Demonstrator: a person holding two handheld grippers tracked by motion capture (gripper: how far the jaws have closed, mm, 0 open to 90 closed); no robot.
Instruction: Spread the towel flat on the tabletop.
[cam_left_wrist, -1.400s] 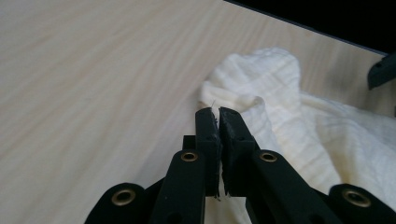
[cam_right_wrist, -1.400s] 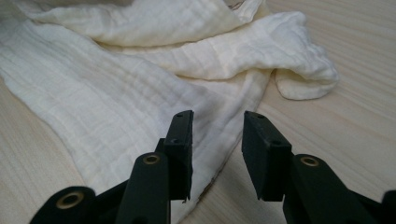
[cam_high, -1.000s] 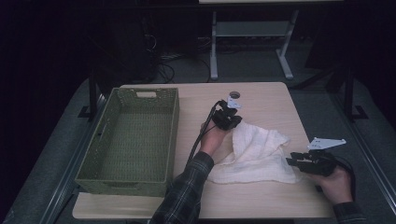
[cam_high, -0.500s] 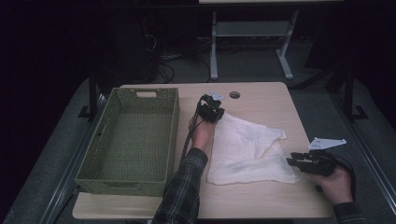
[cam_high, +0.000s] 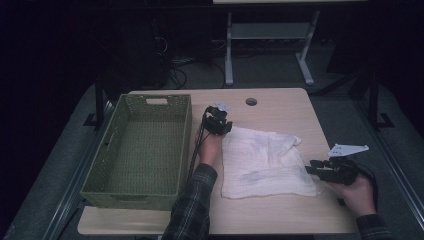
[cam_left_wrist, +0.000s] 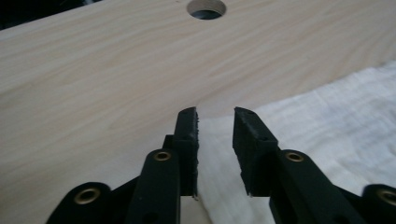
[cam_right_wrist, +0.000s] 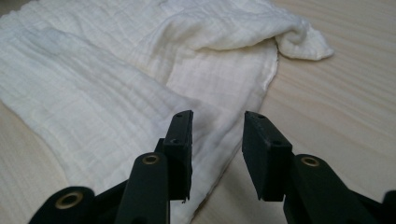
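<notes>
Dark floor and metal stands ring a pale wooden desk (cam_high: 280, 215), where a white cloth (cam_high: 265, 162) lies spread at centre-right of the high view beside an empty green basket (cam_high: 137, 150) at left. At the cloth's upper-left corner the left tongs (cam_high: 223, 116) have just been opening and now stand apart over that corner, pinching nothing — the right tongs (cam_high: 311, 169), at the cloth's lower-right edge, are likewise spread with fabric lying loose beneath them. With both corners free, I judge the thin cloth could bunch or slide if either pair closes too shallow and catches only a few threads.
</notes>
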